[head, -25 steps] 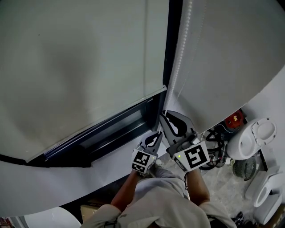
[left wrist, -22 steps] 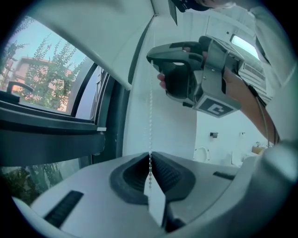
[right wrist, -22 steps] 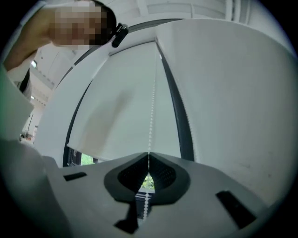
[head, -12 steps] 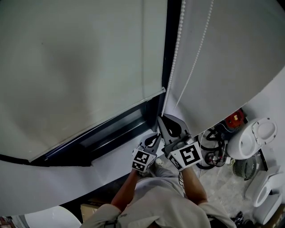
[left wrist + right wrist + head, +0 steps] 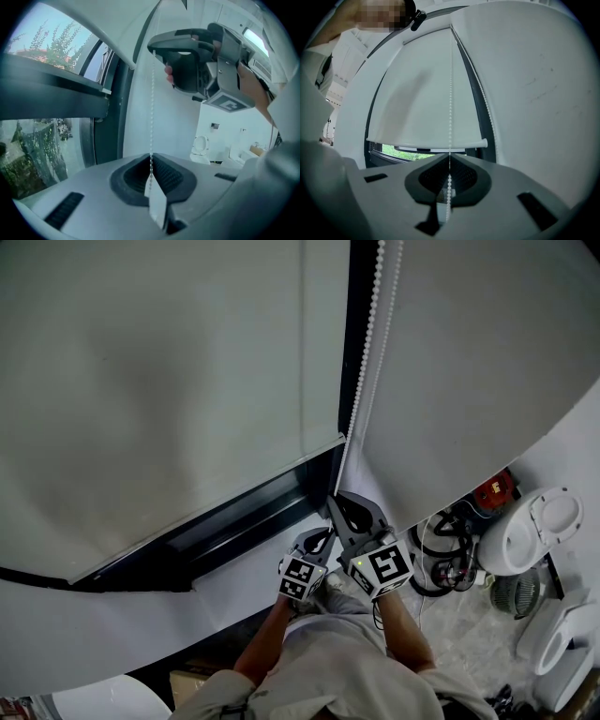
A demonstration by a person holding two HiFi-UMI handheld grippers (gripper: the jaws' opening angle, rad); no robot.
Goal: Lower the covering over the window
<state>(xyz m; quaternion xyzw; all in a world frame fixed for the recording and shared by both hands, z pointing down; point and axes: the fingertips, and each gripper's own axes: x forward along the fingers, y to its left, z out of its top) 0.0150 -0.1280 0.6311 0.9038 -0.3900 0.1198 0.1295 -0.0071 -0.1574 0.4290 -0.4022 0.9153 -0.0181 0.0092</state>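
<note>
Head view looks down on a person's arms at the bottom middle of the frame. The left gripper (image 5: 322,538) and the right gripper (image 5: 337,498) sit just beside each other, the right one a bit higher in the picture. Both are at the bead chain (image 5: 371,324), which hangs down along the dark window frame (image 5: 361,296). The blind (image 5: 169,381) fills the upper left. Its bottom bar (image 5: 206,500) sits above a dark strip of window that is not covered.

Left gripper view shows its fingers squeezed together on the chain. The chain runs straight up from them to the right gripper near the top of the frame. A small white tag (image 5: 158,204) hangs below the pinch.

Right gripper view shows its fingers pressed together too, with the chain caught between them and running up the middle. Green leaves (image 5: 401,152) show under the blind's bar.
</note>
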